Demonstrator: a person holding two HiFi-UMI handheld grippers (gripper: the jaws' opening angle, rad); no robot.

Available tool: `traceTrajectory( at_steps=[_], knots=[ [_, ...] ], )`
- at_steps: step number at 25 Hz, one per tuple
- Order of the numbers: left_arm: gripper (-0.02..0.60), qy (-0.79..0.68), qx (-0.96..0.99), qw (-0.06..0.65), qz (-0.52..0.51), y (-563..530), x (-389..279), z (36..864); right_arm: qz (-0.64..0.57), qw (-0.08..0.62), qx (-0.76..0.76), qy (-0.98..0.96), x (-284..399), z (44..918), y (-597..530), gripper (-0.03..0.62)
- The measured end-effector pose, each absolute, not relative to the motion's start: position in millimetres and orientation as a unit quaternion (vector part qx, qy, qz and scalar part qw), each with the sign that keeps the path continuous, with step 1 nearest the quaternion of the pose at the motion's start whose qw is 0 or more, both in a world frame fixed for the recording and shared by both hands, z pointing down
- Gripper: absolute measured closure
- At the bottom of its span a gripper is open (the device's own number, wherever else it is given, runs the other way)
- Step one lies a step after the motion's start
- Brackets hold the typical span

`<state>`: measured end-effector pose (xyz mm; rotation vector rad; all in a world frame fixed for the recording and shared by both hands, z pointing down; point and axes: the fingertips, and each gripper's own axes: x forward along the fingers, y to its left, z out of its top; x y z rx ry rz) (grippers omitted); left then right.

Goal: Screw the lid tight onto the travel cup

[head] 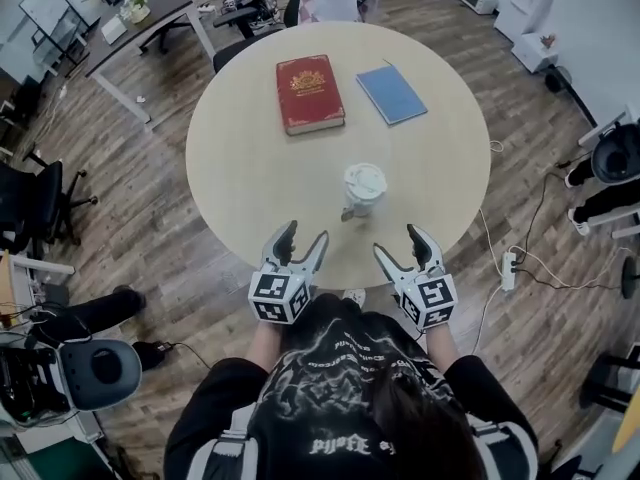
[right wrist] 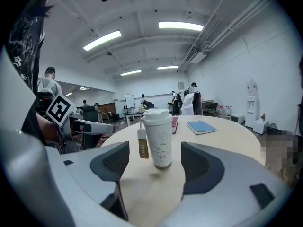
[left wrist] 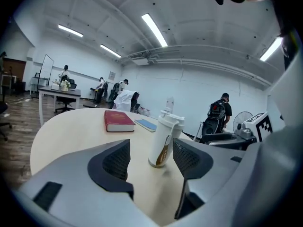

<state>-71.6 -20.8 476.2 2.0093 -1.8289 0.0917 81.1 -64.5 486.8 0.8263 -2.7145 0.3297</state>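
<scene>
A white travel cup (head: 363,190) with a white lid on top stands upright on the round table (head: 240,158), near its front edge; a brown tag hangs at its side. My left gripper (head: 303,249) sits at the table's near edge, left of the cup, jaws open and empty. My right gripper (head: 402,249) is at the near edge to the cup's right, also open and empty. In the left gripper view the cup (left wrist: 162,138) stands ahead between the open fingers (left wrist: 111,162). The right gripper view shows the cup (right wrist: 157,137) ahead, apart from the fingers (right wrist: 201,167).
A red book (head: 309,92) and a thin blue book (head: 391,93) lie on the far half of the table. Office chairs, desks and cables surround the table. People stand in the background of both gripper views.
</scene>
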Motion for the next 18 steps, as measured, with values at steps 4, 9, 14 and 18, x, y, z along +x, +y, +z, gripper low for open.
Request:
traceTrajectory(
  at_steps=[4, 9, 14, 18],
  knots=[
    [0.279, -0.661, 0.721, 0.203, 0.042, -35.1, -70.6, 477.2, 0.134, 0.146, 0.279, -0.940, 83.6, 496.5, -67.8, 0.263],
    [0.279, -0.648, 0.730, 0.208, 0.062, -56.1, -76.6, 479.6, 0.150, 0.157, 0.284, -0.934, 80.6, 504.2, -67.0, 0.264],
    [0.279, -0.624, 0.748, 0.210, 0.089, -74.1, -81.4, 485.6, 0.146, 0.163, 0.290, -0.932, 74.5, 494.9, -69.6, 0.264],
    [0.279, -0.594, 0.768, 0.205, 0.119, -89.0, -79.1, 498.8, 0.141, 0.161, 0.317, -0.924, 76.3, 488.8, -77.2, 0.264]
  ],
)
